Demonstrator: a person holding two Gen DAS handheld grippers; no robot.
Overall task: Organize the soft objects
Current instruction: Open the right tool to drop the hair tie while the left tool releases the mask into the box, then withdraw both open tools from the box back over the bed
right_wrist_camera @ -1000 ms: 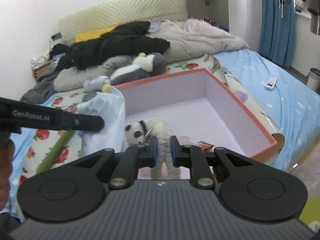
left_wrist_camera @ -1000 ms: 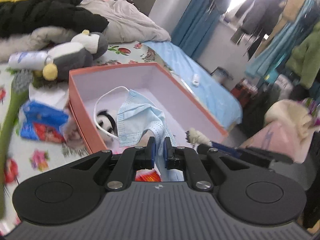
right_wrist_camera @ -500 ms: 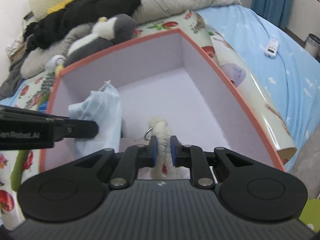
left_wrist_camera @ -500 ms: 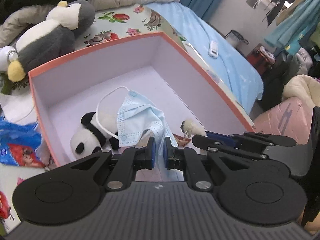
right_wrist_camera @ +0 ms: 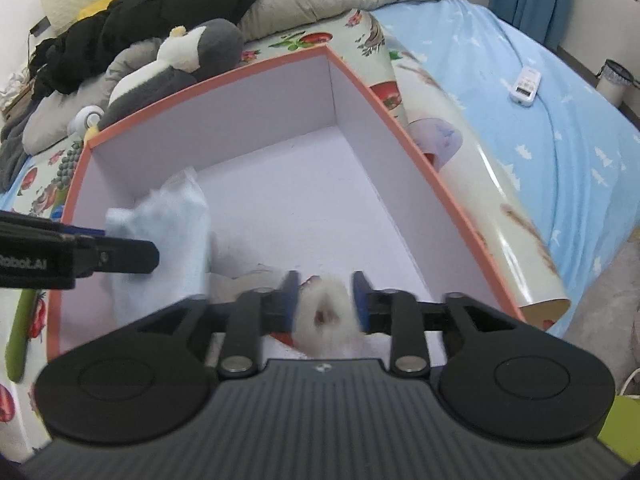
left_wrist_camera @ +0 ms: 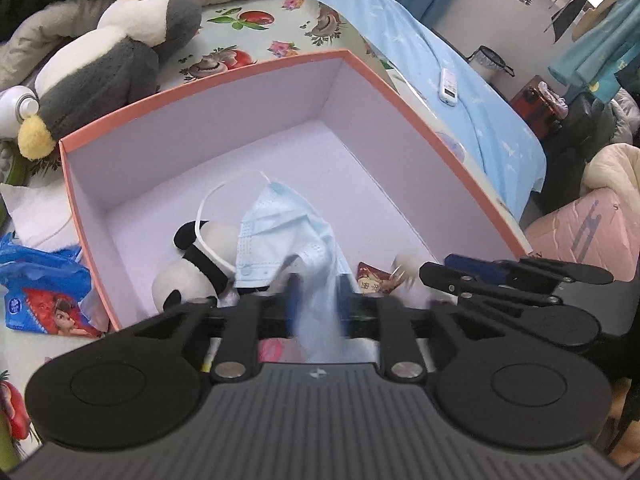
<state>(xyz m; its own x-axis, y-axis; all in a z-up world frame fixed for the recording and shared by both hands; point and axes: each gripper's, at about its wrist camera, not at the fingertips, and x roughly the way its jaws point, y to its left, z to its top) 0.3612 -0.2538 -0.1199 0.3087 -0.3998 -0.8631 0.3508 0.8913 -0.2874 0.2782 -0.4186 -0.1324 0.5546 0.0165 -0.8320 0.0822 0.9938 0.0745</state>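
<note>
Matt cardboard box (left_wrist_camera: 420, 120) with smooth lilac lining; pleated non-woven cloth face mask (left_wrist_camera: 280, 236); fluffy plush panda (left_wrist_camera: 192, 272); glossy patterned oilcloth (right_wrist_camera: 496, 216); matt black plastic grippers.

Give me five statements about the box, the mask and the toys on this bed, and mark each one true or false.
1. The blue face mask lies inside the orange-rimmed box. True.
2. The grey and white penguin plush sits in the box. False: it lies on the bed outside the box, beyond its far wall.
3. A small panda plush is in the box, beside the mask. True.
4. The box has a lid on it. False: it is open at the top and its pale inside shows.
5. The white remote lies on the flowered mat. False: it lies on the plain blue sheet.
</note>
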